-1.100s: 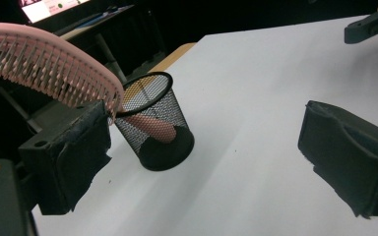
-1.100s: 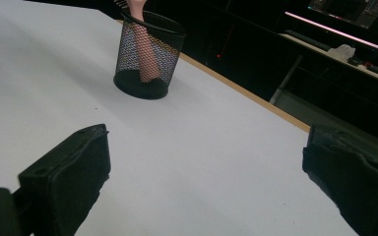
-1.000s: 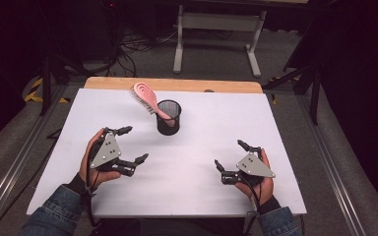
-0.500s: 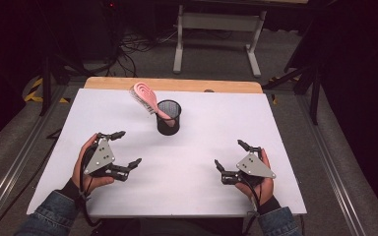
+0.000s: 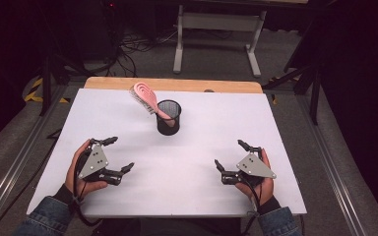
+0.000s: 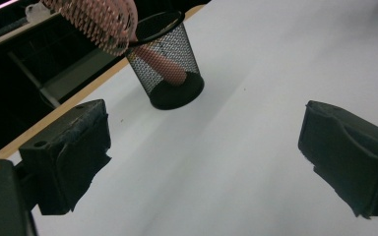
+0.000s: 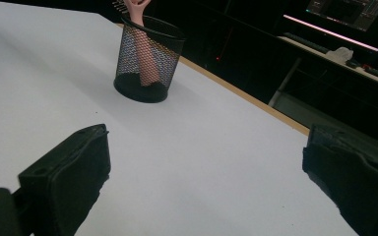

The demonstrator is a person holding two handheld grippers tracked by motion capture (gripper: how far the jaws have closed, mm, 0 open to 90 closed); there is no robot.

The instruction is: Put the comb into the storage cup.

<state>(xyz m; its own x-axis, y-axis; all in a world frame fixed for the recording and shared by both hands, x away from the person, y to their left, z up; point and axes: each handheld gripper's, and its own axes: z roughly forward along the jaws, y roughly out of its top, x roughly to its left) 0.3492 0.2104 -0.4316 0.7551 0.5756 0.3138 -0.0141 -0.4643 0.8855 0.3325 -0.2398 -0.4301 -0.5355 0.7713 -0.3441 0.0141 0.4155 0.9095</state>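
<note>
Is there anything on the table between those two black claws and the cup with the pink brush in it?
Nothing visible. Bare white table lies between the left gripper, the right gripper and the mesh cup. The pink hairbrush stands handle-down in the cup, leaning out over its rim. Both grippers are open and hold nothing.

I am working in what reads as a lab or recording workshop, not a home. My bench (image 5: 275, 147) has a plain white top on a wooden board, set on grey carpet. Black and yellow hazard tape (image 5: 34, 93) marks the floor at the left. Loose cables (image 5: 133, 46) trail behind, beside a white metal stand (image 5: 216, 34). Dark surroundings hold a lit monitor (image 7: 347, 11) over a further desk with clutter.
</note>
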